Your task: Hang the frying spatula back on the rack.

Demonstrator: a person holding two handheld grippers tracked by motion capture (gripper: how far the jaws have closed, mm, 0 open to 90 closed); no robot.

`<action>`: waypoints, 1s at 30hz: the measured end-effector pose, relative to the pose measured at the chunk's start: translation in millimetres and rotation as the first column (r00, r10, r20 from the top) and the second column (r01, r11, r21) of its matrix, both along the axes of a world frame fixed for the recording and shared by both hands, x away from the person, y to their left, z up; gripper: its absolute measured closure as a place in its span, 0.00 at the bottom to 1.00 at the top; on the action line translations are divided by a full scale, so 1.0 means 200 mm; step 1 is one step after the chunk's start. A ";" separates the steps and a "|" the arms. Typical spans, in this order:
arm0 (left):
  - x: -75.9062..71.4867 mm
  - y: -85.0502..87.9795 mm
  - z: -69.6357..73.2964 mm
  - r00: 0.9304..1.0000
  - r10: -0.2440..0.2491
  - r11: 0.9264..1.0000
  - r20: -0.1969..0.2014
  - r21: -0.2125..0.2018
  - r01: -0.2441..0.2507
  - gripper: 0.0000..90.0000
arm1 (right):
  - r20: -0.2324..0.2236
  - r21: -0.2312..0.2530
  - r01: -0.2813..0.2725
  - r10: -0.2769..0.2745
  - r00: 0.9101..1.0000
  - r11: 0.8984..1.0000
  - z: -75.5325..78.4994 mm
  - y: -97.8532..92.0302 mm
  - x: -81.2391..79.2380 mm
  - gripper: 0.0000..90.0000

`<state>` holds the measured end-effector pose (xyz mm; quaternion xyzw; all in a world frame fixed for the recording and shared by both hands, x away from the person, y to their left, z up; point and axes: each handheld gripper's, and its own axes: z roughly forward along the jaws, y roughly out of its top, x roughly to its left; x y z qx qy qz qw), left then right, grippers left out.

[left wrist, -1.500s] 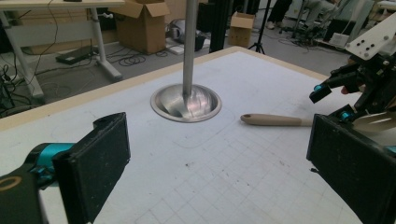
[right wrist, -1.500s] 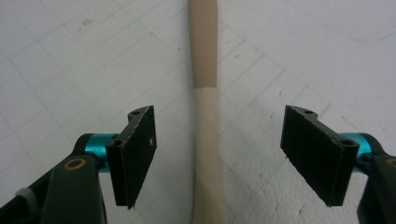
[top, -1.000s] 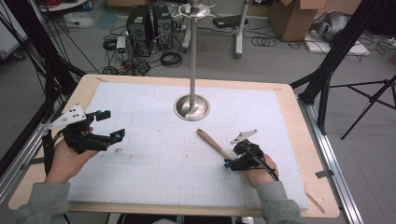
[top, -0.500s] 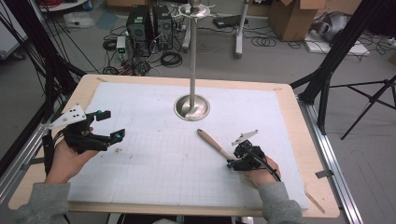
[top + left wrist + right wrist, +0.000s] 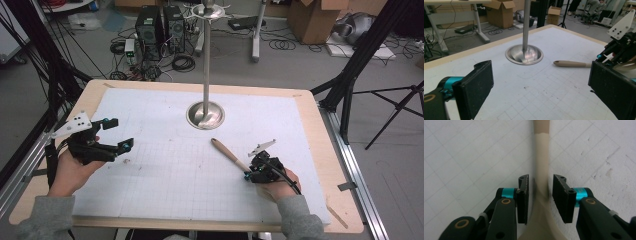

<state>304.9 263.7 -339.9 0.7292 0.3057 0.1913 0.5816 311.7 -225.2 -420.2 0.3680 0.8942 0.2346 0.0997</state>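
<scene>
A spatula lies flat on the white grid mat (image 5: 165,170), its wooden handle (image 5: 227,152) pointing toward the stand. In the right gripper view its pale neck (image 5: 541,157) runs between the jaws of my right gripper (image 5: 540,182). Those jaws have just been closing, and a thin gap still shows on each side of the neck. From above, my right gripper (image 5: 248,175) sits low at the spatula's near end. My left gripper (image 5: 120,133) hovers open at the mat's left side with nothing between its pads (image 5: 476,85). The left gripper view shows the handle (image 5: 571,64) and the right gripper (image 5: 621,47) beyond.
A tall metal pole on a round dished base (image 5: 205,114) stands at the mat's far middle, also seen close ahead as the base (image 5: 524,53). The wooden table edge (image 5: 345,200) frames the mat. Black tripod legs and cables crowd the floor around.
The right gripper's jaws have drawn in around the spatula's neck. Both hands and the spatula stay where they were.
</scene>
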 end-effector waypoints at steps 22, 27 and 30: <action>0.00 0.00 0.00 1.000 0.000 1.000 -0.003 -0.004 0.000 0.07 | -0.027 0.042 0.024 -0.023 0.999 0.999 0.00 -0.03 0.01 0.86; 0.00 0.01 0.00 1.000 0.001 1.000 -0.001 -0.008 -0.001 0.07 | -0.033 0.066 0.023 -0.021 0.999 0.998 0.00 -0.05 0.01 0.86; 0.00 0.01 0.00 1.000 0.002 1.000 0.000 -0.010 -0.002 0.07 | -0.029 0.083 0.023 -0.021 0.999 0.996 0.01 -0.06 0.01 0.86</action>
